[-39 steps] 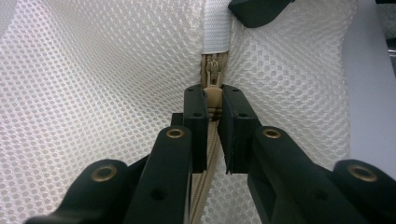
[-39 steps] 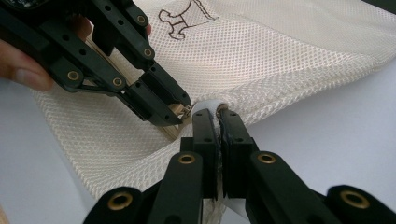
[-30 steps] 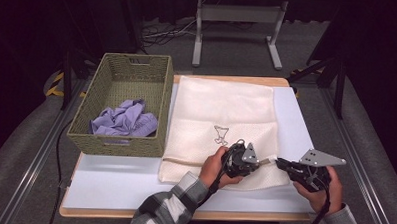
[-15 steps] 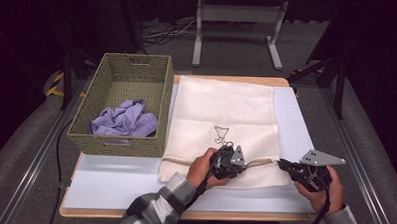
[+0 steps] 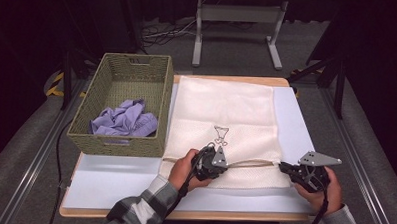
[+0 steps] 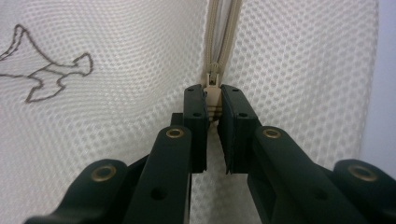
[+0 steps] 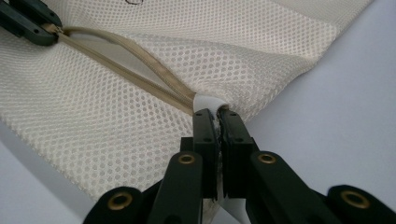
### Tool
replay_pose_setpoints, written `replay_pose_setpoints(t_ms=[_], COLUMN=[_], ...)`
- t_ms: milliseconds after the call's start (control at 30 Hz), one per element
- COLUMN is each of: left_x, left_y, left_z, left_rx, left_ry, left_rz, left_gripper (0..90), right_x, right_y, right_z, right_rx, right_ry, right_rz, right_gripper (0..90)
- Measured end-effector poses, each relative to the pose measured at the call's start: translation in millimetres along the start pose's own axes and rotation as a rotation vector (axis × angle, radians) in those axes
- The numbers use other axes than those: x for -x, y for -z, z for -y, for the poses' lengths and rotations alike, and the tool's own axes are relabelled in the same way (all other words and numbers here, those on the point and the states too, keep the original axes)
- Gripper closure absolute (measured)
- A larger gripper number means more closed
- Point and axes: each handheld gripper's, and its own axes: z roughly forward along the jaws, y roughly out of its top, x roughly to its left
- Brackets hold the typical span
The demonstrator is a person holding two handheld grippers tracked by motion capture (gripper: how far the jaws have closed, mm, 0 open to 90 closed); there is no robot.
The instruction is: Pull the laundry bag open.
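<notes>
No legible text, nos. or brand marks. Sole sign: outline drawing of a bird (image 6: pixel 46 74), stitched in brown on cream mesh laundry bag (image 5: pixel 226 118); small label on basket (image 5: pixel 116 141) unreadable.

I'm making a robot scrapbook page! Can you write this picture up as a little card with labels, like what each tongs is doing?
Work: unzipping a cream mesh laundry bag
Left tongs: shut on the beige zipper pull
Right tongs: shut on the bag's white corner tab
Zipper: partly open between the two tongs
Beside the bag: green woven basket holding crumpled lilac cloth
Surface: white table top
</notes>
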Motion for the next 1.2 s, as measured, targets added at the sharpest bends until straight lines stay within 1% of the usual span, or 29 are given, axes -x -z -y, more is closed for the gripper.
replay_pose_setpoints(t_ms=[33,67,133,167,200,333,433,467,567,600,733,833,900,1033,1100,1200], left_x=[-1.1,-1.9,-4.2,-4.2,-4.5,-5.5,-5.3,-5.5,-6.8,-7.1,-8.9,-9.9,-10.5,-11.5,-12.0,-12.5], left_y=[2.4,4.7,9.2,11.4,13.4,20.9,24.2,25.0,27.1,29.3,36.3,42.0,44.2,50.8,54.0,60.3], left_z=[2.1,4.3,8.0,9.7,11.2,18.7,26.9,29.7,34.4,36.8,42.1,47.0,50.3,59.5,62.9,70.3], left_rx=[0.0,0.0,-0.002,-0.005,-0.006,-0.006,-0.014,-0.009,-0.008,-0.012,-0.014,-0.02,-0.026,-0.033,-0.034,-0.032], left_ry=[0.0,0.009,0.008,0.018,0.014,0.027,0.032,0.04,0.044,0.054,0.048,0.057,0.053,0.069,0.069,0.092], left_rz=[-0.002,-0.003,-0.012,-0.015,-0.02,-0.021,-0.027,-0.027,-0.028,-0.028,-0.039,-0.047,-0.056,-0.064,-0.071,-0.076], left_gripper=[81.9,81.9,81.9,81.9,81.9,81.9,81.9,81.9,81.9,81.9,81.9,81.9,81.9,81.9,81.9,81.9], right_x=[0.2,0.4,1.1,1.5,1.9,1.2,1.7,1.9,2.0,2.1,2.2,1.3,1.9,2.5,2.7,3.2], right_y=[-0.3,-0.4,-0.8,-1.2,-1.7,-1.8,-2.3,-2.3,-2.6,-2.9,-2.5,-2.3,-2.2,-2.9,-2.7,-2.6], right_z=[0.2,0.4,0.8,1.1,1.4,1.7,2.0,2.2,2.3,2.3,2.4,2.1,2.3,3.0,3.2,3.6], right_rx=[-0.002,-0.003,-0.005,-0.007,-0.009,-0.005,-0.005,-0.006,-0.008,-0.009,-0.005,-0.006,-0.005,-0.01,-0.007,-0.009], right_ry=[0.002,0.001,-0.002,-0.003,-0.003,0.005,0.004,0.002,0.001,0.0,0.002,0.009,0.008,0.002,0.0,0.0], right_rz=[0.002,0.003,0.004,0.004,0.006,0.013,0.013,0.015,0.013,0.013,0.018,0.024,0.024,0.023,0.023,0.021], right_gripper=[87.0,87.0,87.0,87.0,87.0,87.0,87.0,87.0,87.0,87.0,87.0,87.0,87.0,87.0,87.0,86.9])
